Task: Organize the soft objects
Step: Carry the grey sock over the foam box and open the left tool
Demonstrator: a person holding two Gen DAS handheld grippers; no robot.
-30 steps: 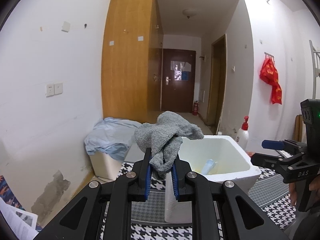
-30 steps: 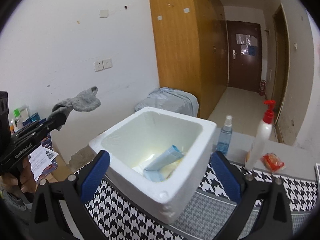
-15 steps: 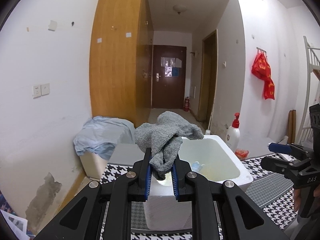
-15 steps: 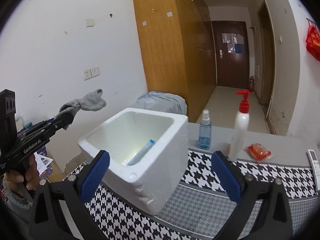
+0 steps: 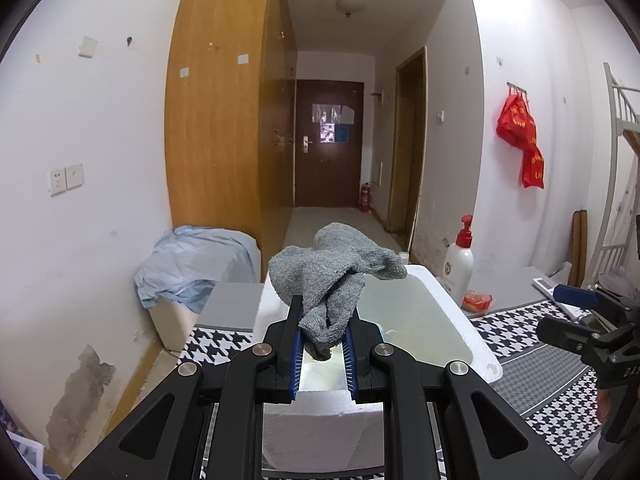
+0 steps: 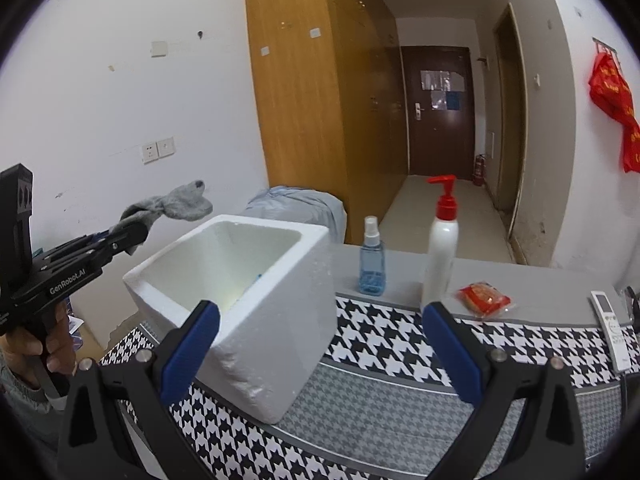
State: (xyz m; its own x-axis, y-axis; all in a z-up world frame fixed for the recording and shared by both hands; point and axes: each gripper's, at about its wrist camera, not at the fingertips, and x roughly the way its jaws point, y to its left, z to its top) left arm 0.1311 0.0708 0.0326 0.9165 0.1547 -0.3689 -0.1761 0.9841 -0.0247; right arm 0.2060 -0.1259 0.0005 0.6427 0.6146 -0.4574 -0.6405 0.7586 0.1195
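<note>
The table (image 6: 400, 264) is grey, with a black-and-white houndstooth cloth (image 6: 384, 344) spread over its near part. On the cloth, at about 9 o'clock, stands an open white foam box (image 6: 276, 320). On the bare grey strip beyond, a blue spray bottle (image 6: 372, 260) stands at 12 o'clock, a white pump bottle (image 6: 442, 248) just beside it at 1 o'clock, a red packet (image 6: 484, 298) at 2 o'clock, and a white remote (image 6: 610, 320) at 3 o'clock.

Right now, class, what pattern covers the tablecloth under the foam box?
Black-and-white houndstooth tablecloth, clearest in the right wrist view.
</note>
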